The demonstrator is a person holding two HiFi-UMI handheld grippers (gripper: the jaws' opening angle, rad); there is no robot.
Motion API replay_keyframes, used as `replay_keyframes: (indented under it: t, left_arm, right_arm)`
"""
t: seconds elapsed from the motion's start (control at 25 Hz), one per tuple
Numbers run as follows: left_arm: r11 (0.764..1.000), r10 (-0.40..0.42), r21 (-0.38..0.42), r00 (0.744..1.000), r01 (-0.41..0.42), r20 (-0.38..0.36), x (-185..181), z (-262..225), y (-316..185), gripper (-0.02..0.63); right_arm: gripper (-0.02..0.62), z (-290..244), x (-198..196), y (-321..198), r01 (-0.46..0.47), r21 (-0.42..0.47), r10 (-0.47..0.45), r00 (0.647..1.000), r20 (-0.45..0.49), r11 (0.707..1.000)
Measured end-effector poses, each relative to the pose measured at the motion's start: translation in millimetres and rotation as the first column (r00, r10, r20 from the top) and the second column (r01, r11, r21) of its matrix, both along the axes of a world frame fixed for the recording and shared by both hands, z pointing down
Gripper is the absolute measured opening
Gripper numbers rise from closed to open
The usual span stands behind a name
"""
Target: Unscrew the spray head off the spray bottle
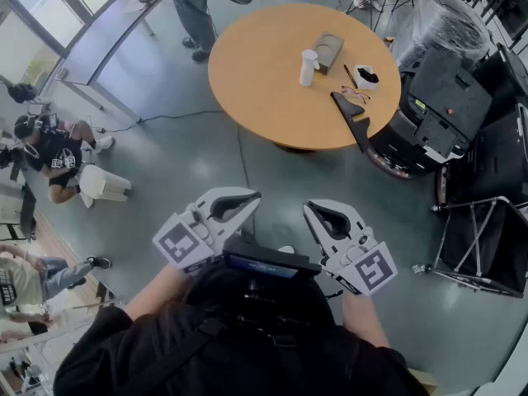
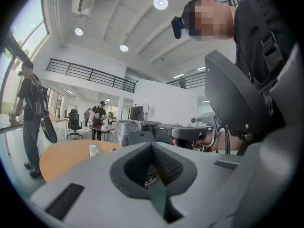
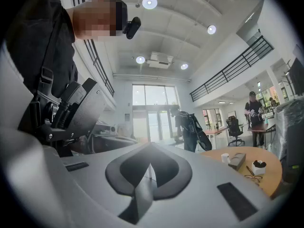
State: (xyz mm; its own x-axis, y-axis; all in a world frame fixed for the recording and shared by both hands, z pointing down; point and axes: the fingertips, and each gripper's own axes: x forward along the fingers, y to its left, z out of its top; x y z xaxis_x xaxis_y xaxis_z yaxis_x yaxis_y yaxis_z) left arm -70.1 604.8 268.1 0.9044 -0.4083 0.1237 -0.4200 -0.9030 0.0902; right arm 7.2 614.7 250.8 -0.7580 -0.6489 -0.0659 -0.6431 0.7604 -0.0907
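- Both grippers are up near the person's chest, well away from the bench [image 1: 264, 89]. The left gripper [image 1: 239, 203] has its fingers [image 2: 199, 175] pressed fully together with nothing in them. The right gripper [image 3: 147, 175] is closed and empty too.
- The spray bottle [image 1: 308, 67] looks to be the small white upright thing on the far half of the bench, just beside a tissue box [image 1: 329, 51].
- Main worry: neither gripper can take hold until its fingers are opened. Reaching in closed would just shove the bottle over (it looks light and tall).
- Twisting the top with one gripper and nothing clamping the body would probably spin the whole bottle, or walk it into the box.
- The glasses [image 1: 356, 96] and a little white tray [image 1: 365, 76] lie near enough to get swept by a sloppy approach.
- Hard to make out: the spray head itself. The bottle is too small in every view to see a nozzle or which way it faces.
- The person's own torso blocks the bottom of the head view (wrists mostly covered).
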Motion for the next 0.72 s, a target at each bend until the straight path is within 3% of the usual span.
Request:
replay_keyframes:
  t: [0.2, 0.36, 0.72]
  left_arm:
    - [1.0, 0.021, -0.008, 0.999, -0.021, 0.027, -6, 11, -17, 0.008]
    - [0.999, 0.041, 0.0, 0.999, -0.041, -0.006, -13, 10, -40, 0.008]
    - [0.996, 0.087, -0.007, 0.995, -0.087, -0.044, -66, 0, -123, 0.008]
  right_arm:
    - [0.026, 6, -6, -16, -0.006, -0.007, 0.006, 1.0, -0.011, 1.0]
    - [0.026, 10, -18, -36, -0.03, -0.018, 0.03, 0.999, -0.023, 0.999]
    - [0.026, 4, -75, -111, -0.077, -0.033, 0.076, 0.996, -0.036, 0.996]
